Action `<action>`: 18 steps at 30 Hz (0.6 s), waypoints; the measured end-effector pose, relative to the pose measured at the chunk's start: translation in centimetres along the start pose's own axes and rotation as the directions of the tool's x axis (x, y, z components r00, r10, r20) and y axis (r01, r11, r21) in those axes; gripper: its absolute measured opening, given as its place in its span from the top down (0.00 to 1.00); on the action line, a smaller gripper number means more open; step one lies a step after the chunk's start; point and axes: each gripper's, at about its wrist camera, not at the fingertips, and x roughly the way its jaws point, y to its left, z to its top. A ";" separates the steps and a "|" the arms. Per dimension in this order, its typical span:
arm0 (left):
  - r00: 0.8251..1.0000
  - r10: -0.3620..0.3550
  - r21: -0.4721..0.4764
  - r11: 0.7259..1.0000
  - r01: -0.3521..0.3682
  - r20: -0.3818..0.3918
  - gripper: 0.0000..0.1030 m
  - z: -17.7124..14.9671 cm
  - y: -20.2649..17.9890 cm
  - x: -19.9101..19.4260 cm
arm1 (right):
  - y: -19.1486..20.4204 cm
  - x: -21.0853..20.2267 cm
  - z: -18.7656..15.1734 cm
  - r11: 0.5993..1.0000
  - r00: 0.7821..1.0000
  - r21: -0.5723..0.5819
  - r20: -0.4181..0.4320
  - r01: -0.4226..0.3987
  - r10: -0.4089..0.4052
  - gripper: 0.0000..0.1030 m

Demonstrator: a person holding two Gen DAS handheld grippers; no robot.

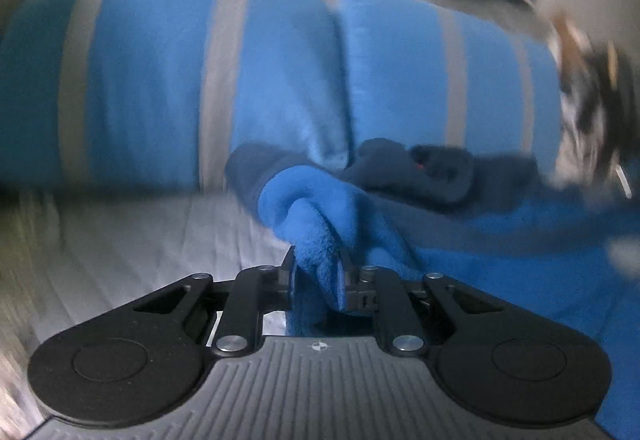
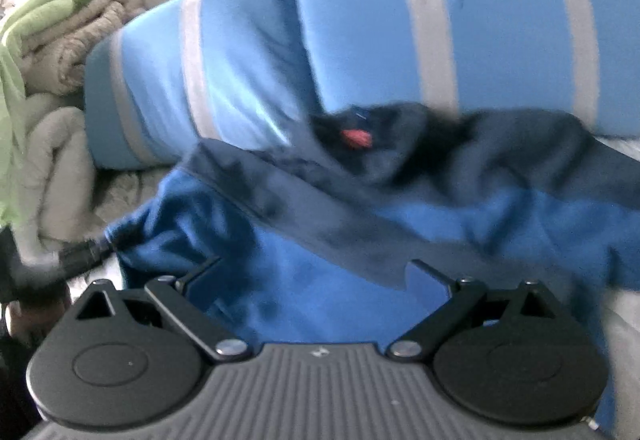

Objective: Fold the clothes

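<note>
1. Our left gripper [image 1: 318, 276] is closed on a bunched fold of the blue fleece garment [image 1: 316, 215], pinched tight between its fingers.
2. Our right gripper [image 2: 314, 272] stands wide open, holding nothing, with the garment [image 2: 320, 280] spread directly beneath and ahead of it.
3. The garment's dark navy part [image 2: 400, 175], with a small red tag [image 2: 355, 137], lies farther ahead of the right gripper.
4. Beyond it, two blue pillows with grey stripes [image 2: 480, 19] lean side by side.
5. The grey bed sheet [image 1: 140, 240] lies left of the left gripper.
6. Folded beige and green blankets [image 2: 68, 31] sit far left of the right gripper.
</note>
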 end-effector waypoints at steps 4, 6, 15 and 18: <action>0.996 0.082 0.200 0.976 -0.085 0.019 0.84 -0.3 -3.9 0.4 | 4.1 4.0 3.9 0.999 0.999 -0.029 -0.021 -0.030 0.030 0.04; 0.994 0.111 0.280 0.953 -0.113 0.024 0.84 -0.7 -5.1 0.7 | 6.4 6.4 6.0 0.998 0.998 -0.037 -0.042 -0.043 0.042 0.04; 0.985 0.169 0.427 0.889 -0.164 0.027 0.84 -1.1 -6.1 1.1 | 16.0 19.2 12.3 0.987 0.978 -0.159 -0.204 0.011 -0.044 0.03; 0.985 0.173 0.439 0.883 -0.166 0.025 0.84 -1.0 -6.1 1.2 | 18.1 23.9 12.1 0.966 0.954 -0.249 -0.265 0.073 -0.141 0.02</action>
